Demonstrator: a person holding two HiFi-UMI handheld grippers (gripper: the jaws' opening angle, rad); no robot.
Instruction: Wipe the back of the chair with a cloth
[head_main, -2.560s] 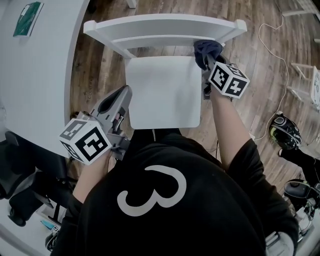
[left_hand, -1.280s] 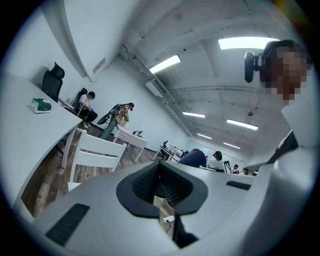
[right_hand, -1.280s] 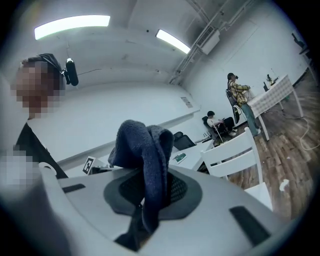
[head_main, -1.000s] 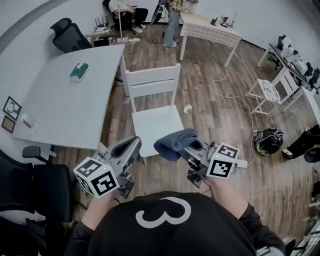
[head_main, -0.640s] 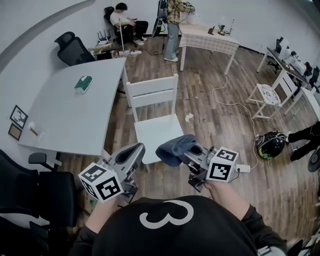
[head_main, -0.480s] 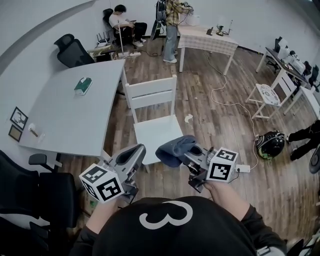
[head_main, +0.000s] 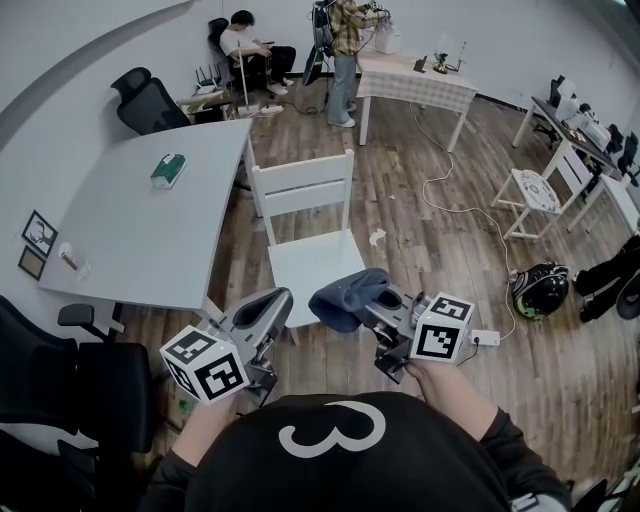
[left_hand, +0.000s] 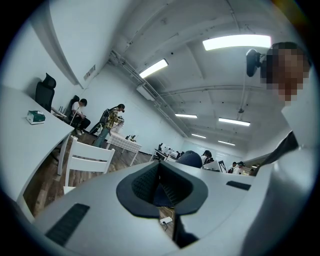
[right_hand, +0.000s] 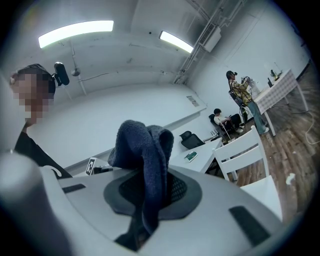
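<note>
The left hand-held gripper (head_main: 263, 304) has its jaws closed on nothing. The white chair (head_main: 303, 190) stands apart at twelve o'clock. The right hand-held gripper (head_main: 376, 309) is clamped on the bunched dark blue cloth (head_main: 345, 293).

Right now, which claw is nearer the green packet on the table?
Left. The left claw hangs off the grey table's near corner, short of the small green packet; the right claw, clamping the dark blue cloth, is farther right.
</note>
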